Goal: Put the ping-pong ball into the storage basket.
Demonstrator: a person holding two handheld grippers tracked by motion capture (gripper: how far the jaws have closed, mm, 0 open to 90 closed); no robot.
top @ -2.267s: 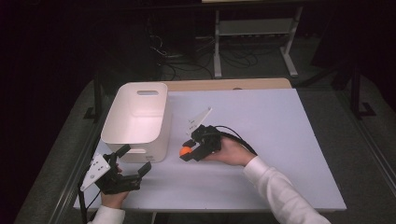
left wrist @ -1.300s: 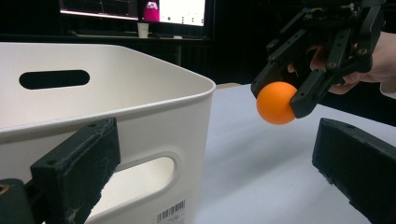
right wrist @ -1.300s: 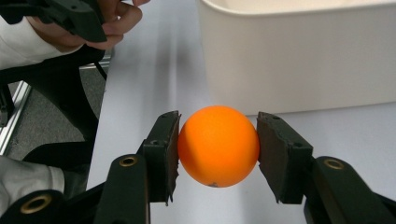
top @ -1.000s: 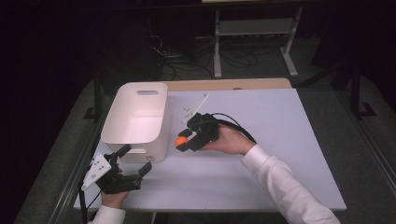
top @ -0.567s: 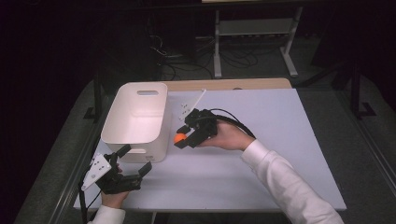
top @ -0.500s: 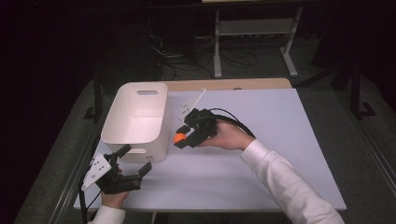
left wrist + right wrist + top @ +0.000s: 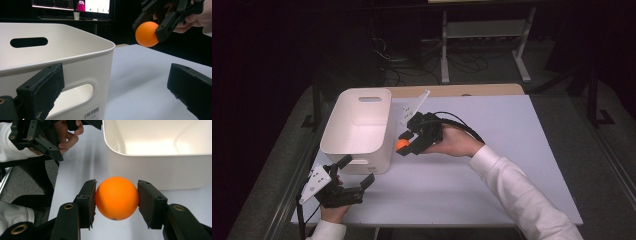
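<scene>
Nearest the person, the left gripper (image 7: pixel 353 176) rests by the bin's near corner, jaws apart and empty. Beyond it, the right gripper (image 7: pixel 404 145), clamped on the orange ball (image 7: pixel 402 145), has carried it leftward, now just beside the white bin (image 7: pixel 357 126)'s wall. It likely needs lifting over the rim next.

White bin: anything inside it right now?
The white bin looks empty: the high view and right gripper view show bare floor and walls. The near inside wall is hidden by the rim. The orange ball is outside, clamped in the right gripper.
</scene>
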